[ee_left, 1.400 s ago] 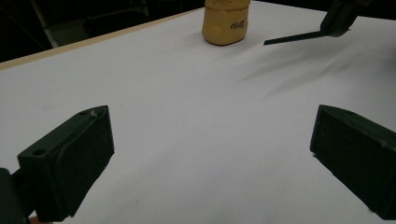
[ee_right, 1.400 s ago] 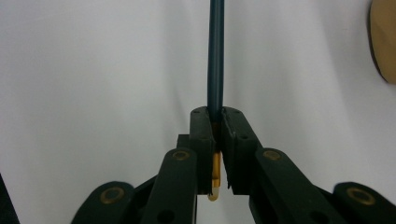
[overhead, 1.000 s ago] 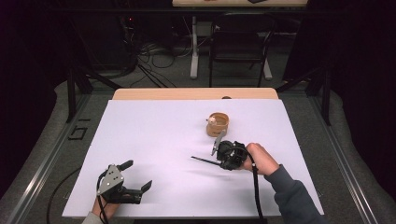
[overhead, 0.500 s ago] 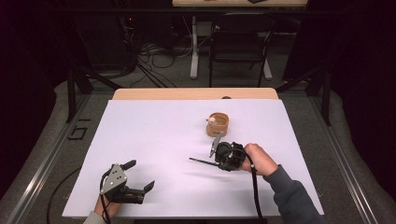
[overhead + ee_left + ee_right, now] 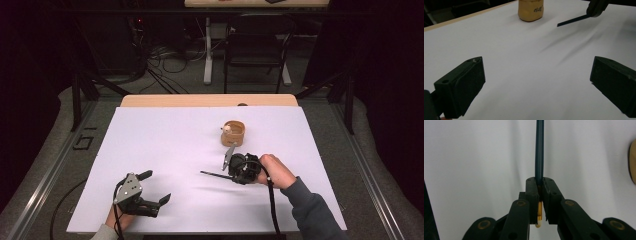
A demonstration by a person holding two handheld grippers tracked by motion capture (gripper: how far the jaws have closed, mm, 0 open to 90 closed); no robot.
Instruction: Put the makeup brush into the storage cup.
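The right claw (image 5: 231, 173) is clamped tight on a thin dark stick, most likely a pencil or brush (image 5: 539, 150). In the right gripper view its jaws meet on the shaft, and a short yellow-and-white end pokes out behind the pads. From the high view the stick (image 5: 214, 174) juts out to the left of the right claw, held roughly level just above the counter (image 5: 165, 145), a little right of centre and toward the near side. Gripping it close to one end leaves nearly the whole length free, which would suit dropping it tip first into a holder.

The likely holder is a small tan wooden cup (image 5: 233, 133) standing upright on the counter just beyond the right claw, apart from it. Something small and pale rests at its rim. In the left gripper view the cup (image 5: 530, 10) carries a short dark handwritten mark on its side, but the lettering is too small and blurred to read.

The left claw (image 5: 156, 187) hovers at the near left of the counter, jaws spread wide with nothing between them, well away from the cup and the stick, seemingly kept out of the way.
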